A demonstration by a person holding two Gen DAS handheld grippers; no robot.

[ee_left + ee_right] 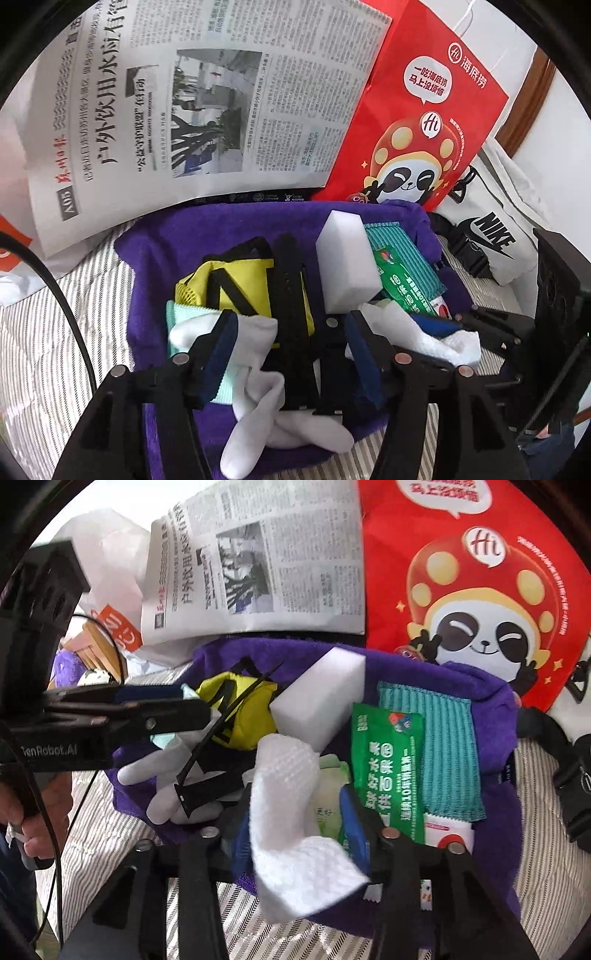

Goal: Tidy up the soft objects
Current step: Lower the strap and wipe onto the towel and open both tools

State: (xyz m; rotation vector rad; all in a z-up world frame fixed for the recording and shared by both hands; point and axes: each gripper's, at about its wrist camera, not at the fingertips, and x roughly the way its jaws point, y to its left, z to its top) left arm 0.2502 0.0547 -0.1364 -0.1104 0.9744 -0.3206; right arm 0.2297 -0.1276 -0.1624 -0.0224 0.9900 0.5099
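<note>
A purple towel (pixel 155 266) lies on the striped bed and carries a pile: a yellow pouch (pixel 229 291) with black straps, a white sponge block (pixel 347 258), a teal cloth (pixel 402 254), a green packet (pixel 406 288) and white socks (pixel 258 391). My left gripper (pixel 291 332) is open over the pile, its jaws either side of a black strap (pixel 295 317) and the socks. My right gripper (pixel 295 812) is shut on a white waffle cloth (pixel 291 834), held above the towel (pixel 495 812). The left gripper (pixel 162 709) shows at the left of the right wrist view.
A newspaper (pixel 207 99) and a red panda paper bag (pixel 424 122) stand behind the towel. A white Nike bag (pixel 495 229) with black buckles lies to the right. The striped bedsheet (pixel 66 332) surrounds the towel. White plastic bags (pixel 107 557) are at the far left.
</note>
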